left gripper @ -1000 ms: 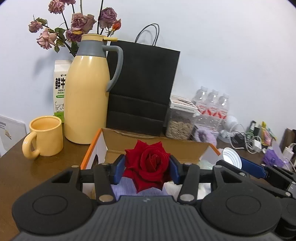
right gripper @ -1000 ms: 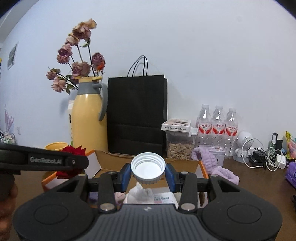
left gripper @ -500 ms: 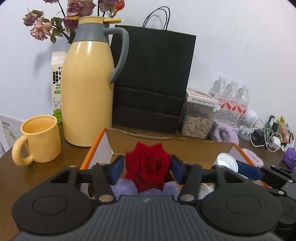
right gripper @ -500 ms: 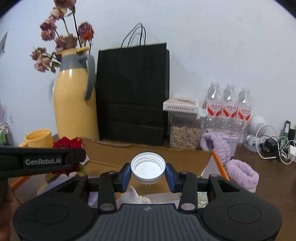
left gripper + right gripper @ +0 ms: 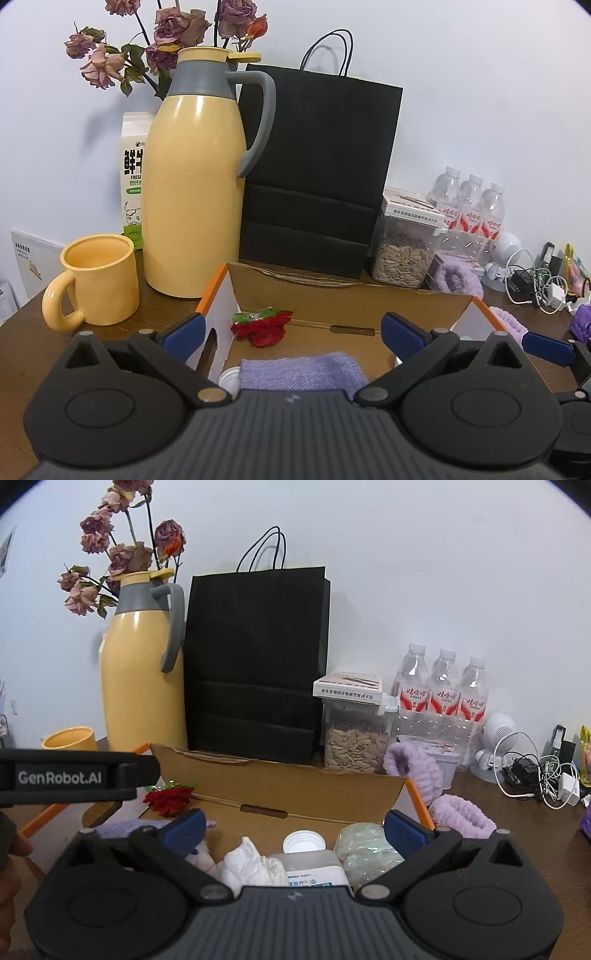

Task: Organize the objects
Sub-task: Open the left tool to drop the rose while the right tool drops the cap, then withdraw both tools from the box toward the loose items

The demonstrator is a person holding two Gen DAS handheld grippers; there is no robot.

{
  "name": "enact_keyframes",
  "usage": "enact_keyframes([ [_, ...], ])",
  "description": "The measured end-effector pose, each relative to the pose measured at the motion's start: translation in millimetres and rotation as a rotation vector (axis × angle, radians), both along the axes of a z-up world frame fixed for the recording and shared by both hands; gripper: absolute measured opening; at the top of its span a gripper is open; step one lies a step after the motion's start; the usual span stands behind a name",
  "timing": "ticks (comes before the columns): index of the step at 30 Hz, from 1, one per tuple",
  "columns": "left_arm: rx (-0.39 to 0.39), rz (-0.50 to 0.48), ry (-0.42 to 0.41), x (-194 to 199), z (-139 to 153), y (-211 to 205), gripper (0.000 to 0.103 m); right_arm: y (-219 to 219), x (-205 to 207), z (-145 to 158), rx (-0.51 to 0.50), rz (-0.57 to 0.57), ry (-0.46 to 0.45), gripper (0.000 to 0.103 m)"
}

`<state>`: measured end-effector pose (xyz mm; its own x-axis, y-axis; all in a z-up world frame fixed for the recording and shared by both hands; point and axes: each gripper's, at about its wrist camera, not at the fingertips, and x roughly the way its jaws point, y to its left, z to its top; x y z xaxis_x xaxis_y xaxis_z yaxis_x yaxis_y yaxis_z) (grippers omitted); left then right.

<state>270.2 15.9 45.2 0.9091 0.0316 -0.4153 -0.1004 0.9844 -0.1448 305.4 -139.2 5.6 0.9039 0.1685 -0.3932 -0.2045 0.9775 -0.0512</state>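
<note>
Once both drops landed in the cardboard box (image 5: 351, 295) on the desk (image 5: 22, 332), nothing was left to hold.
Left view: the left claw (image 5: 293, 328) had just spread wide and empty, red rose (image 5: 262, 326) lying inside. Right view: the right claw (image 5: 293, 827) had just opened fully, white cap (image 5: 303, 841) resting among the box clutter.

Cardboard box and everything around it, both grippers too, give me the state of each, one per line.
Cardboard box: open, flaps up.
Red rose: lying loose in the box.
White cap: resting in the box, open side up.
Left gripper: open, jaws just spread, empty.
Right gripper: open, jaws just spread, empty.
Yellow mug: upright, empty.
Yellow thermos: upright, lid shut.
</note>
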Motion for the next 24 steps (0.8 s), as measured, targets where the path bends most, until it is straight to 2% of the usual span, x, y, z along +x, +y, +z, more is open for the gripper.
enact_keyframes([
  [4,-0.004,-0.028,-0.013,-6.0,2.1,0.0,0.103,-2.6,-6.5,3.2,0.005,-0.004,-0.013,0.103],
  [14,0.031,-0.027,-0.041,-40.7,1.8,7.7,0.103,-11.7,-42.4,9.8,0.002,-0.008,-0.061,0.103],
  [24,0.047,-0.067,-0.065,-88.3,-4.3,16.8,0.103,-26.0,-92.5,-6.0,-0.006,0.009,-0.059,0.103],
])
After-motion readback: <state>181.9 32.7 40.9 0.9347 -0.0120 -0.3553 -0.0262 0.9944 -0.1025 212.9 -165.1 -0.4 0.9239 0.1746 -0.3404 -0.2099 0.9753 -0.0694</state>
